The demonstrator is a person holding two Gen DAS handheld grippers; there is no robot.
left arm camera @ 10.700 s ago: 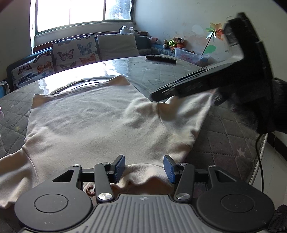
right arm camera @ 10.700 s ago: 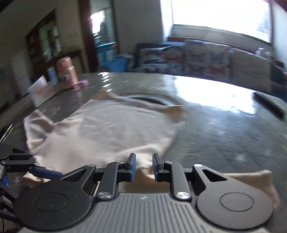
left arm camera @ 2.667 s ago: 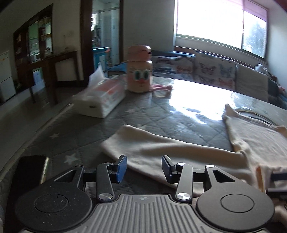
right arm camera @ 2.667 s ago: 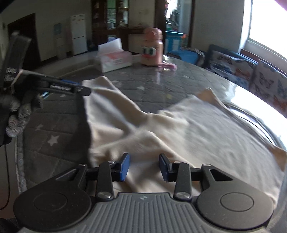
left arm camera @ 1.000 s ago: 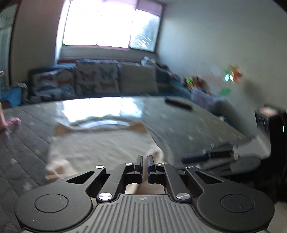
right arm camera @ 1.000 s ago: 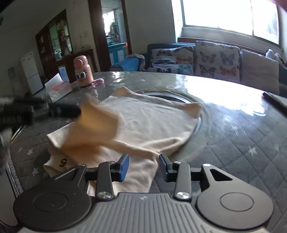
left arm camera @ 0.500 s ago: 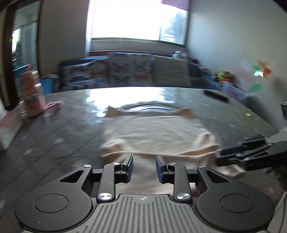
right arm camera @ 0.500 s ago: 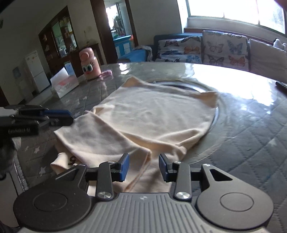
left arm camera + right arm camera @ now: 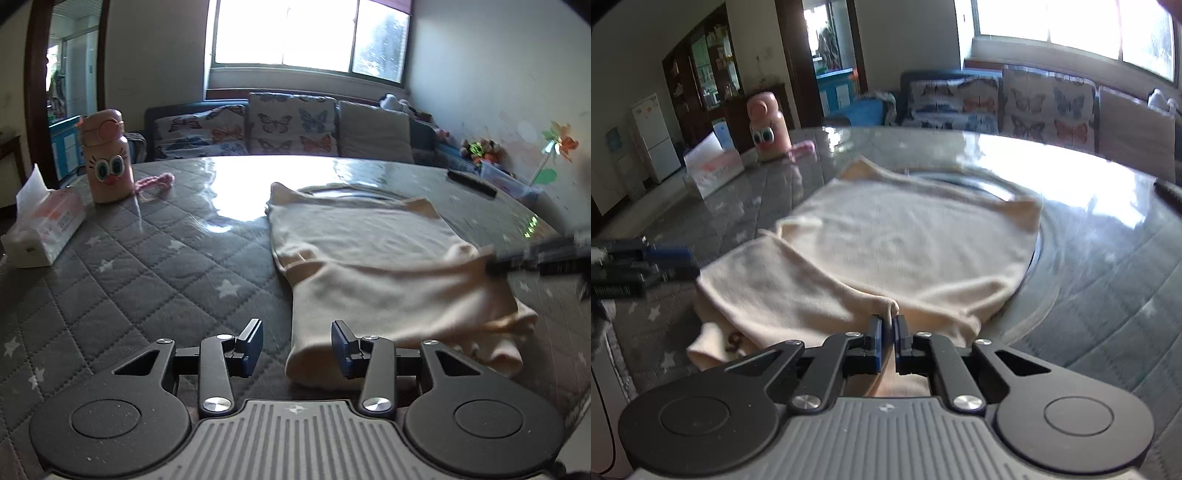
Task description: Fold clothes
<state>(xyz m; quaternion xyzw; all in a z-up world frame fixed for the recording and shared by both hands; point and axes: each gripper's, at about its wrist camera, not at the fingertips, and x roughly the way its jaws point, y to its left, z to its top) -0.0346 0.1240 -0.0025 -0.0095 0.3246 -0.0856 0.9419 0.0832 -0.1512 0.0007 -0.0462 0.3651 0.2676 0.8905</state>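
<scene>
A cream sweatshirt lies on the grey quilted table, with one sleeve folded across its near part. My left gripper hovers low at the garment's near left corner. Its jaws are opening; the cloth's edge lies beside the right finger, and neither pad presses it. My right gripper is shut on a small pinched ridge of the sweatshirt at its near right side. In the left wrist view it shows as a blurred right gripper at the garment's right edge. The right wrist view has the left gripper at far left.
A pink bottle with a cartoon face, a tissue box and a pink cord stand at the table's far left. A black remote lies at the far right. A sofa with butterfly cushions stands behind the table.
My right gripper has closed on a fold of the sweatshirt. My left gripper has let go of the sleeve, opened wider and moved to the garment's near left corner.
</scene>
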